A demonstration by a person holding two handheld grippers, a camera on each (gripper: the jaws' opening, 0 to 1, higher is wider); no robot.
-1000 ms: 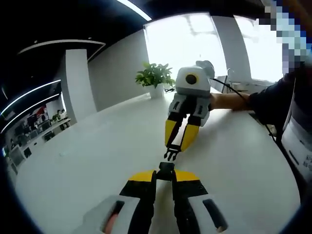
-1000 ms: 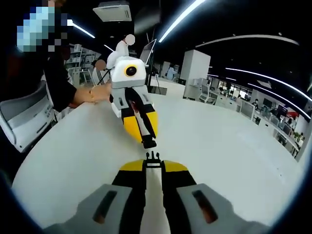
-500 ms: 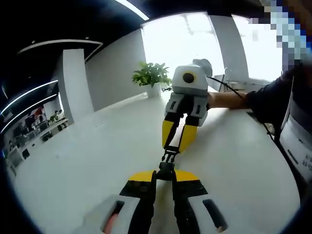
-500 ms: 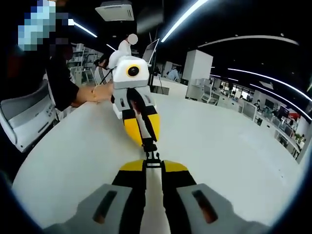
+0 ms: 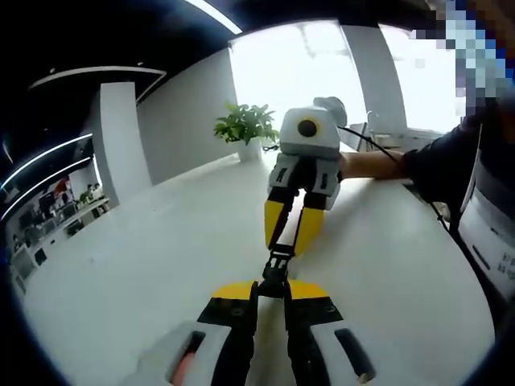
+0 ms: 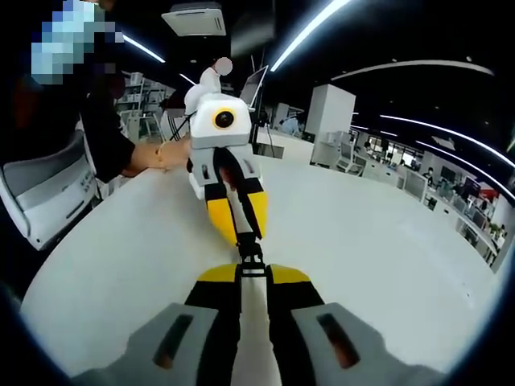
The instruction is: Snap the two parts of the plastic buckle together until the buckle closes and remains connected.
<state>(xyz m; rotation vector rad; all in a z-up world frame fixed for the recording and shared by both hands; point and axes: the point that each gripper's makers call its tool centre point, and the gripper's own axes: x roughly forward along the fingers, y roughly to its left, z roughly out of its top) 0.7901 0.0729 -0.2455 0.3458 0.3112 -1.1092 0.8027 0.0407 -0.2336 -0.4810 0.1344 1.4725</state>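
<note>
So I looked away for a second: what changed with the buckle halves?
The pronged black plastic buckle half in the right gripper closed the gap and now meets the socket half in the left gripper. Both grippers stayed clamped, above the white table.

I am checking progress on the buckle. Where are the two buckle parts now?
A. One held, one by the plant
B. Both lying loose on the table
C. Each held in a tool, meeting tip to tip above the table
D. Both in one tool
C: the left tool and right tool each pinch a buckle part, and the parts meet between them above the white table.
</note>
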